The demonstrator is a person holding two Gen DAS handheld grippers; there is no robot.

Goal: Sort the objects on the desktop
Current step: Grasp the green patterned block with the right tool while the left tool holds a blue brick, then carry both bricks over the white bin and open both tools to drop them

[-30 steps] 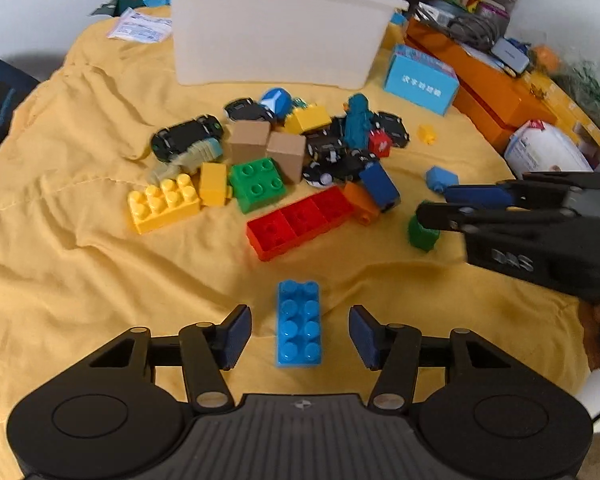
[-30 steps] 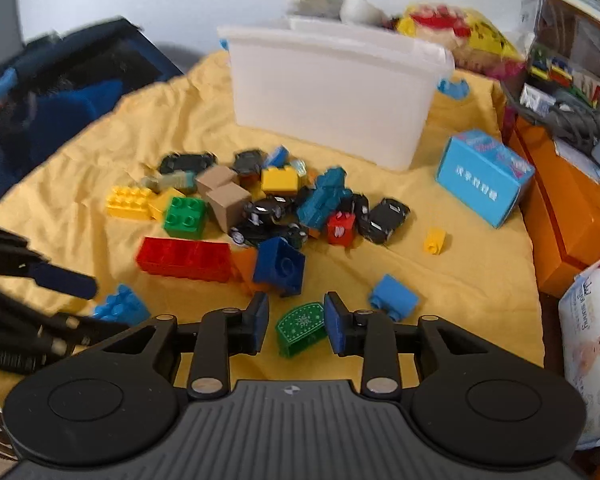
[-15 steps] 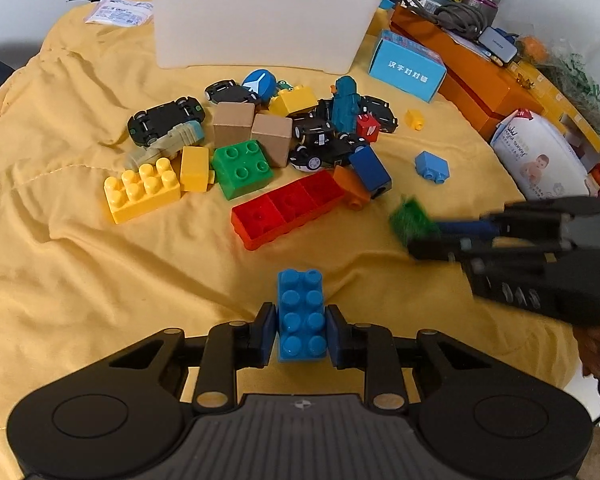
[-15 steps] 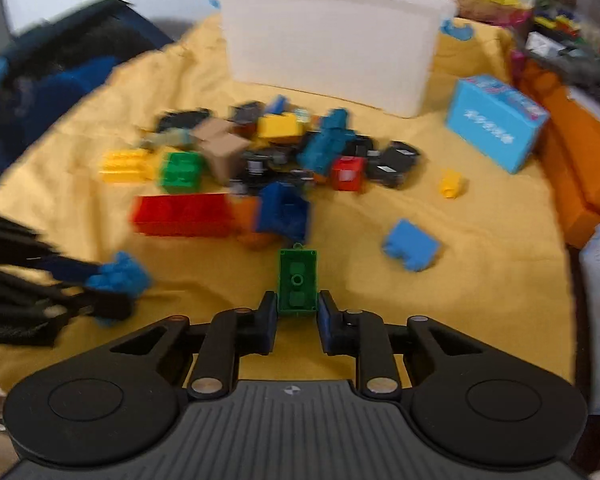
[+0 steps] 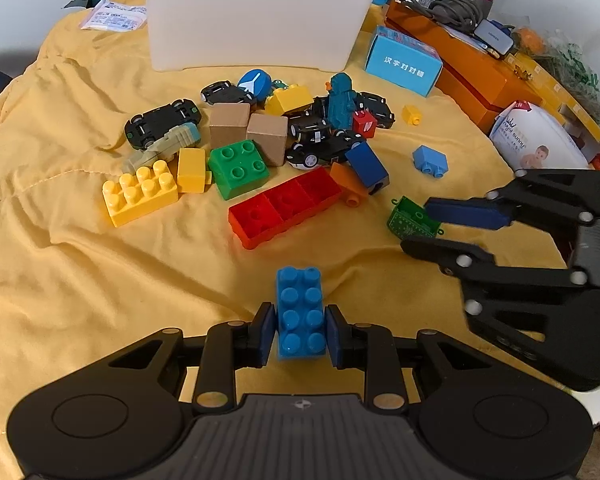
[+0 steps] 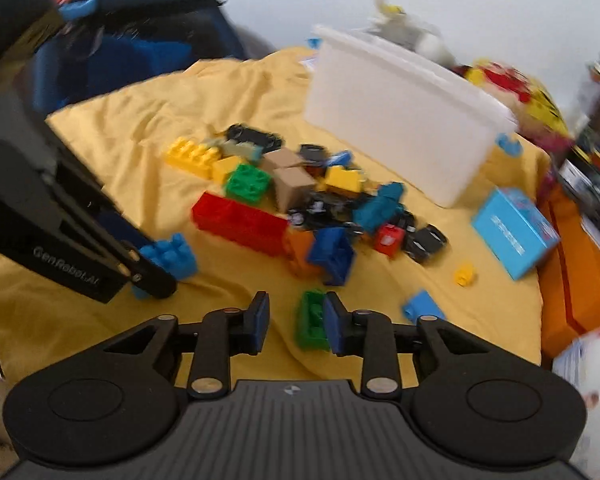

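My left gripper (image 5: 300, 332) is shut on a light blue studded brick (image 5: 300, 312), which stands between its pads just above the yellow cloth (image 5: 100, 272). In the right wrist view that brick (image 6: 172, 254) sits at the tip of the left gripper (image 6: 156, 272). My right gripper (image 6: 296, 320) has a small green piece (image 6: 312, 320) between its jaws, which are opening. The piece leans on the right pad, with a gap to the left pad. In the left wrist view the green piece (image 5: 410, 216) hangs tilted between the right gripper's fingertips (image 5: 416, 226). The white bin (image 5: 260, 20) stands at the back.
A pile of bricks, wooden cubes and toy cars (image 5: 320, 136) lies mid-cloth, with a long red brick (image 5: 284, 208) at its front. A blue carton (image 5: 404, 64), orange boxes (image 5: 472, 76) and a wipes pack (image 5: 536, 136) line the right side. A dark bag (image 6: 120, 52) sits at the left.
The left gripper shut on the light blue brick. The right gripper closed on the green piece, raised it and rolled; its jaws now stand wider than half a second ago.
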